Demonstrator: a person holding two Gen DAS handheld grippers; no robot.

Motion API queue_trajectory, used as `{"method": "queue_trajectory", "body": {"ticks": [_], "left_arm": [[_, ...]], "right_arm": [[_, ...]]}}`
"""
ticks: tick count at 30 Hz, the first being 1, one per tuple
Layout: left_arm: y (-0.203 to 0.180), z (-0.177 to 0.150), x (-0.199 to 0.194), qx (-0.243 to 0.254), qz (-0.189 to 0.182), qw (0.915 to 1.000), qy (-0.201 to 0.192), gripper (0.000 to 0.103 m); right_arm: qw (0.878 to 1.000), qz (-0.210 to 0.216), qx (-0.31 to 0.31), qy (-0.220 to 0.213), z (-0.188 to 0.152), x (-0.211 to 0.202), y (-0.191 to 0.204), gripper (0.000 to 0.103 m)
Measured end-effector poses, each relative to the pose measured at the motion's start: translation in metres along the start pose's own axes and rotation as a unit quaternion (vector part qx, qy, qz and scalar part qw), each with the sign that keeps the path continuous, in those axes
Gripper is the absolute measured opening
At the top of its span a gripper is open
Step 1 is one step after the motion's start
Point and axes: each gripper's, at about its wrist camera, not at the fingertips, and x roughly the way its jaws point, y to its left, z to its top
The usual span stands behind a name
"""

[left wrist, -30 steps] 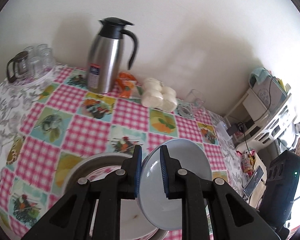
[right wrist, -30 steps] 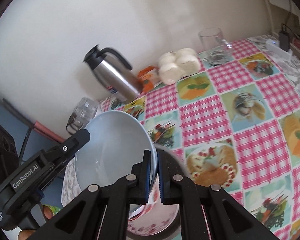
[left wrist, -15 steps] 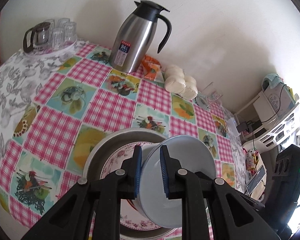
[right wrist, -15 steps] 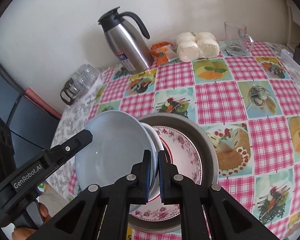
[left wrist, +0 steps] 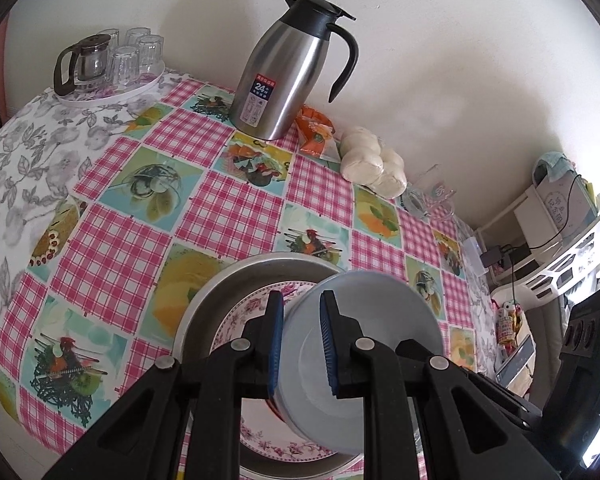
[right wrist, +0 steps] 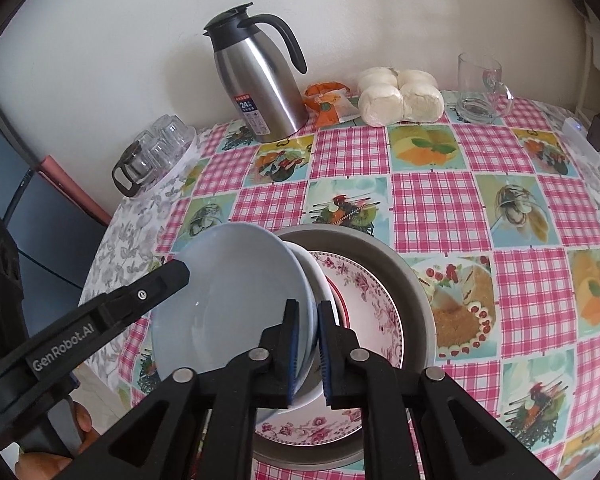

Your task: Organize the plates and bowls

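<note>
Right wrist view: the pale blue plate (right wrist: 228,304) stands tilted on edge over the metal basin (right wrist: 416,292), hollow face leftward; right gripper (right wrist: 308,344) pinches its rim; left gripper (left wrist: 300,340) clamps its opposite edge.

Plain off-white wall (right wrist: 380,12) behind everything, nothing hung on it. The surface (left wrist: 112,240) is pushed right up against it and wears a pink gingham cloth with food pictures, over a grey floral cloth (left wrist: 24,152) showing at its left edge. Off the right edge there's a white plastic shelf unit (left wrist: 560,248) crammed with cables and clutter. Strong daylight glare comes in low on that side, washing things out.
</note>
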Motion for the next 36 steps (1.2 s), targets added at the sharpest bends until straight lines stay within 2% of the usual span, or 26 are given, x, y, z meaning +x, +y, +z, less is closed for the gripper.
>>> {"method": "queue_trajectory", "body": {"ticks": [3,12,13,14,15,16,17,20,22,24,27,30,36], "left_arm": [[-0.001,0.0,0.001,0.002,0.0,1.0,0.001,0.019],[0.001,-0.003,-0.007,0.003,0.006,0.9999,-0.008,0.019],[0.002,-0.004,-0.009,0.002,0.008,0.9999,-0.01,0.022],[0.003,-0.005,-0.012,-0.001,0.012,0.9998,-0.015,0.027],[0.004,-0.007,-0.015,0.0,0.017,0.9997,-0.019,0.042],[0.004,-0.009,-0.018,0.001,0.023,0.9994,-0.024,0.057],[0.005,-0.011,-0.021,0.003,0.032,0.9991,-0.029,0.063],[0.008,-0.018,-0.027,0.009,0.05,0.9981,-0.035,0.071],[0.01,-0.023,-0.028,0.01,0.058,0.9977,-0.035,0.083],[0.012,-0.029,-0.031,0.015,0.068,0.9969,-0.038,0.086],[0.014,-0.039,-0.035,0.018,0.071,0.9963,-0.045,0.087],[0.015,-0.05,-0.038,0.026,0.08,0.9953,-0.049,0.096],[0.012,-0.068,-0.036,0.056,0.115,0.9911,-0.038,0.097]], "right_arm": [[1.0,-0.017,-0.001,-0.017,0.002,-0.006,-0.002,0.032],[0.999,-0.014,0.019,-0.024,0.003,-0.013,-0.019,0.032],[0.999,-0.015,0.017,-0.025,0.002,-0.014,-0.019,0.035],[0.999,-0.019,0.013,-0.026,0.001,-0.016,-0.019,0.045],[0.999,-0.023,0.011,-0.029,0.0,-0.019,-0.019,0.059],[0.999,-0.029,0.008,-0.035,-0.002,-0.023,-0.019,0.064],[0.999,-0.034,0.005,-0.039,-0.003,-0.025,-0.02,0.065],[0.998,-0.04,0.0,-0.047,-0.008,-0.034,-0.022,0.073],[0.998,-0.045,-0.003,-0.051,-0.013,-0.037,-0.023,0.079],[0.997,-0.048,-0.007,-0.053,-0.019,-0.04,-0.024,0.091],[0.998,-0.048,-0.014,-0.05,-0.029,-0.041,-0.026,0.1],[0.997,-0.053,-0.016,-0.05,-0.039,-0.043,-0.031,0.103],[0.997,-0.059,-0.009,-0.047,-0.053,-0.045,-0.039,0.103]]}}
